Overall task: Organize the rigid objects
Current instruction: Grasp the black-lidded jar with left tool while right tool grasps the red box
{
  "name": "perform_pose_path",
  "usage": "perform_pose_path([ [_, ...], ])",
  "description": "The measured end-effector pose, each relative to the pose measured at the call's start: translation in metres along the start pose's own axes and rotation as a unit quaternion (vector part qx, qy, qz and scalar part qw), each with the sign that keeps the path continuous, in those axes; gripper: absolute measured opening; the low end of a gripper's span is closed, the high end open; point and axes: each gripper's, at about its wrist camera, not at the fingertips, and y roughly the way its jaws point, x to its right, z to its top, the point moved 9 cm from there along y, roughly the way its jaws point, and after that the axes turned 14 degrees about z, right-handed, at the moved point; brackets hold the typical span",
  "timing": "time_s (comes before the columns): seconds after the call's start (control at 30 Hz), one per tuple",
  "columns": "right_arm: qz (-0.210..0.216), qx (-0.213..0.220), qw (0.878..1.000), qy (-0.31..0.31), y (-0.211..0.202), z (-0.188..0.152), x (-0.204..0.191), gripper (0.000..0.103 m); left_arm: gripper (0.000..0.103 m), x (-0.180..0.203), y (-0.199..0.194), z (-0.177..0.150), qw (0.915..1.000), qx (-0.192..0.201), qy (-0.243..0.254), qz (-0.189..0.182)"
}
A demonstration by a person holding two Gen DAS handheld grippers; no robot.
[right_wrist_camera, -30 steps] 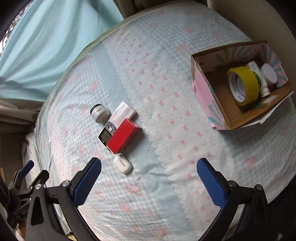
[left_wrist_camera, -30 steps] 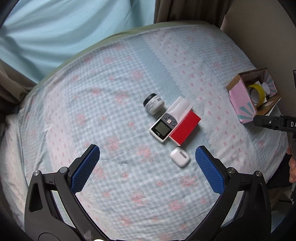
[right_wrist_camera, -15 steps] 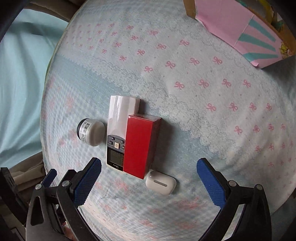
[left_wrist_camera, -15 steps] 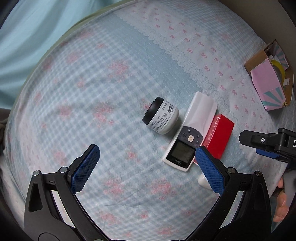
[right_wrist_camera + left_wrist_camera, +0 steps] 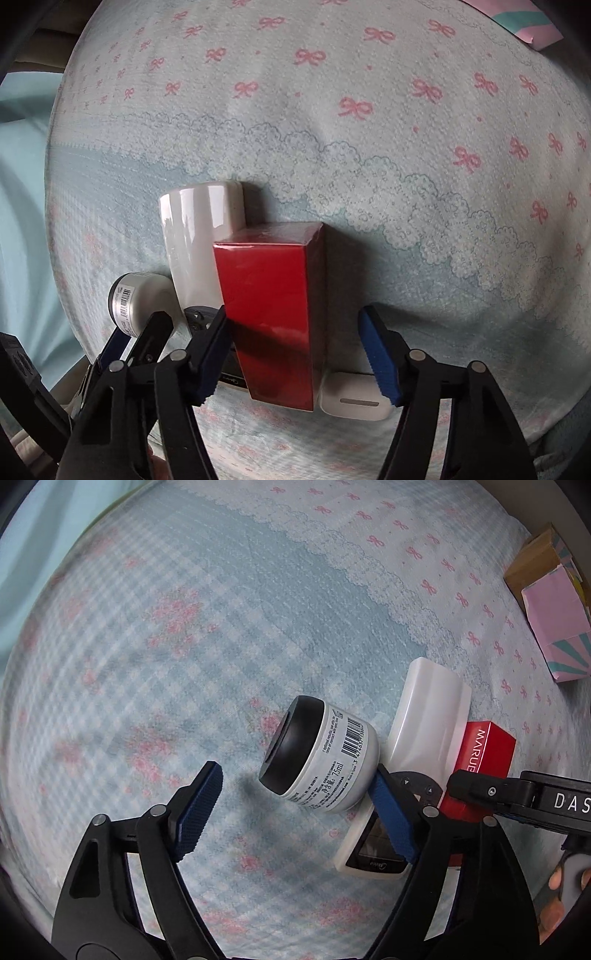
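A white jar with a black lid (image 5: 325,760) lies on its side on the bedspread; it also shows in the right wrist view (image 5: 135,301). My left gripper (image 5: 295,808) is open around it, the right pad touching the jar's base, the left pad apart. A red box (image 5: 275,314) lies between the open fingers of my right gripper (image 5: 295,354); its left pad touches the box, the right pad stands apart. The box also shows in the left wrist view (image 5: 484,760). A white remote control (image 5: 424,731) lies between jar and box. A white earbud case (image 5: 354,400) lies beside the box.
A pink cardboard box (image 5: 554,627) stands at the far right of the bed; one corner (image 5: 517,18) shows in the right wrist view. The blue checked bedspread (image 5: 184,627) stretches to the left. A pale blue curtain (image 5: 18,184) hangs beyond the bed.
Both grippers have come down close to the objects. The left now straddles the jar and has narrowed; the right now straddles the red box and has narrowed.
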Motion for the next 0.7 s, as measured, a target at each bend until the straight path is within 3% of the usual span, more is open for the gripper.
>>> perform_pose_path([
  [0.17, -0.017, 0.0, 1.0, -0.013, 0.003, -0.001, -0.013, 0.044, 0.054, 0.013, 0.014, 0.002, 0.9997, -0.003, 0.019, -0.011],
  [0.47, -0.01, -0.004, 1.0, -0.005, 0.01, 0.004, -0.008, 0.044, 0.05, 0.024, 0.021, 0.014, 0.9992, 0.012, 0.036, 0.009],
  [0.7, 0.014, -0.009, 1.0, 0.023, -0.012, 0.007, 0.009, 0.042, 0.049, 0.022, -0.001, 0.014, 0.9995, 0.021, 0.023, 0.008],
])
